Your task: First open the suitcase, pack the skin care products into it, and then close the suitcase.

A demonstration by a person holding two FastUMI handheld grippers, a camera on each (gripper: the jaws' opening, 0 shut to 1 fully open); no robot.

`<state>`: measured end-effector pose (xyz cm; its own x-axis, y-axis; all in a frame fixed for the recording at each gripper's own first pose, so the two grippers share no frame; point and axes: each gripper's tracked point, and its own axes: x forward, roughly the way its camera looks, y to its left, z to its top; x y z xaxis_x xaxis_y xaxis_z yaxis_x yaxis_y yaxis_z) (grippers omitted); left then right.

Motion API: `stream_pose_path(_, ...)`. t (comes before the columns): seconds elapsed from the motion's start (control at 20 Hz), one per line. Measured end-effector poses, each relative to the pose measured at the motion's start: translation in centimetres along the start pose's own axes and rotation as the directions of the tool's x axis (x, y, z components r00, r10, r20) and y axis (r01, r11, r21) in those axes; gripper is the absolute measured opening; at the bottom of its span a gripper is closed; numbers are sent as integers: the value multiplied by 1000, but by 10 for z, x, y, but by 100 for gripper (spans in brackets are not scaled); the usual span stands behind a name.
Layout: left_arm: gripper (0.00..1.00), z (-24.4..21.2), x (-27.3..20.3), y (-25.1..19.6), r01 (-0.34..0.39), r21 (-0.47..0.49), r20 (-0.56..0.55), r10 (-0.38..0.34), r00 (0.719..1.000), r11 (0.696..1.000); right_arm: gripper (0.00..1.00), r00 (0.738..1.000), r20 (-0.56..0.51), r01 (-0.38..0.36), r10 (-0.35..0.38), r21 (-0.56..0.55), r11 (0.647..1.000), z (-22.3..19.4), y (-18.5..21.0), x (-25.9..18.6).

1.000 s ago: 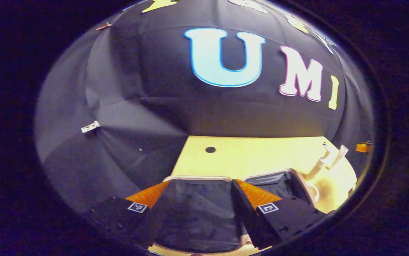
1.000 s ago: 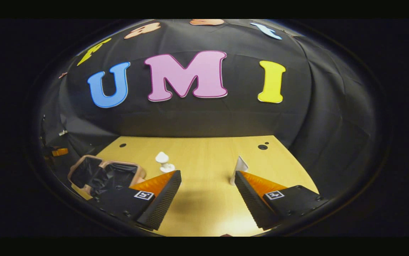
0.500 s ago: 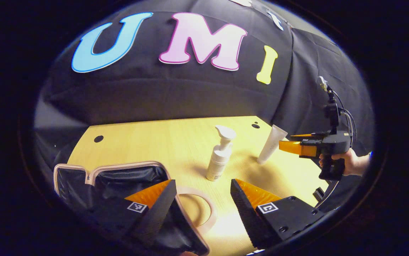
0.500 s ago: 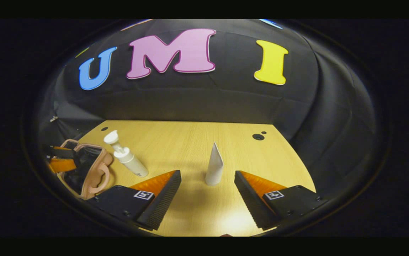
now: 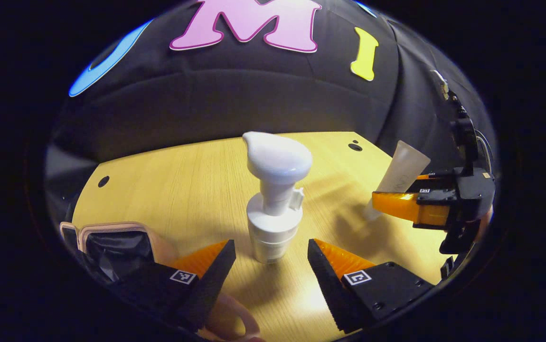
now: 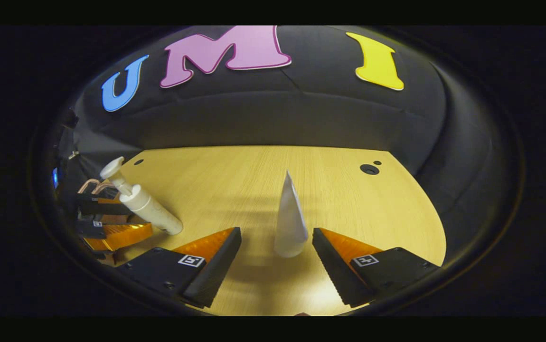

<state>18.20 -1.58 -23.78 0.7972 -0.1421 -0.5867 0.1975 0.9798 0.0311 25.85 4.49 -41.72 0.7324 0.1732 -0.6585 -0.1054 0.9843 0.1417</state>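
A white pump bottle point(image 5: 273, 204) stands upright on the wooden table, just ahead of my left gripper point(image 5: 271, 244), whose open jaws flank its base without touching. A white tube point(image 6: 290, 218) stands cap-down between the open fingers of my right gripper point(image 6: 277, 232), apart from both. In the left gripper view the tube point(image 5: 399, 176) rises behind the right gripper point(image 5: 408, 206). The pink suitcase point(image 5: 111, 237) lies open at the lower left, its dark lining showing. The right gripper view has the pump bottle point(image 6: 142, 203) at its left, with the left gripper point(image 6: 111, 223) around it.
The wooden table point(image 6: 235, 180) has small round holes near its far corners point(image 6: 369, 168). The suitcase's pink loop handle point(image 5: 235, 318) lies under my left gripper's left finger. Black cloth walls close the booth behind the table.
Both grippers have advanced toward the bottles. The left one swung away from the suitcase and now frames the pump bottle. The right one closed in until the tube stands between its fingers.
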Motion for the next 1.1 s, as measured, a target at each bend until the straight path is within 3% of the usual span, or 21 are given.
stream_pose_path(0.25, 97, -1, 11, 3, 4, -73, -21, -5, 1000, 997, 96, 1000, -19, -14, 14, -4, 1000, -7, -5, 23)
stream_pose_path(0.3, 96, 2, 9, 4, -7, -87, -27, 5, 1000, 996, 88, 1000, -27, -15, 14, -6, 1000, -11, -6, 26)
stream_pose_path(0.35, 93, 4, 12, 1, -7, -102, -22, 5, 1000, 995, 88, 999, -34, -11, 10, -8, 1000, -15, -7, 30)
stream_pose_path(0.4, 70, 9, 10, 2, -24, -99, -18, 23, 1000, 995, 89, 999, -40, -7, 6, -7, 1000, -16, -9, 33)
stream_pose_path(0.45, 69, 11, 2, 1, -35, -87, -26, 33, 999, 996, 96, 999, -43, -7, 7, 2, 1000, -17, -10, 36)
stream_pose_path(0.5, 63, 6, 11, 4, -46, -83, -35, 43, 998, 996, 83, 998, -59, 2, -2, 6, 1000, -20, -12, 39)
stream_pose_path(0.65, 58, 1, 10, -1, -26, -85, -99, 17, 995, 996, 45, 998, -60, -3, 5, 34, 999, -20, -15, 39)
stream_pose_path(0.7, 56, -1, 3, -8, 6, -121, -142, -23, 990, 993, 38, 998, -69, -8, 11, 52, 999, -21, -14, 37)
stream_pose_path(0.75, 56, 2, -9, -15, 40, -152, -158, -64, 985, 988, 42, 997, -74, -12, 17, 68, 998, -21, -14, 32)
stream_pose_path(0.8, 56, 10, -24, -17, 59, -164, -151, -85, 985, 985, 34, 997, -71, -24, 29, 77, 997, -18, -12, 26)
stream_pose_path(0.9, 55, 22, -68, -11, 97, -170, -162, -125, 979, 981, 34, 998, -51, -43, 47, 67, 997, -8, -8, 10)
stream_pose_path(0.95, 55, 21, -93, -4, 102, -165, -203, -135, 970, 981, 39, 998, -39, -55, 57, 63, 997, -5, -5, -1)
stream_pose_path(1.1, 55, -5, -157, 45, 47, -79, -369, -73, 926, 996, 39, 997, -8, -80, 80, 44, 996, 6, 8, -34)
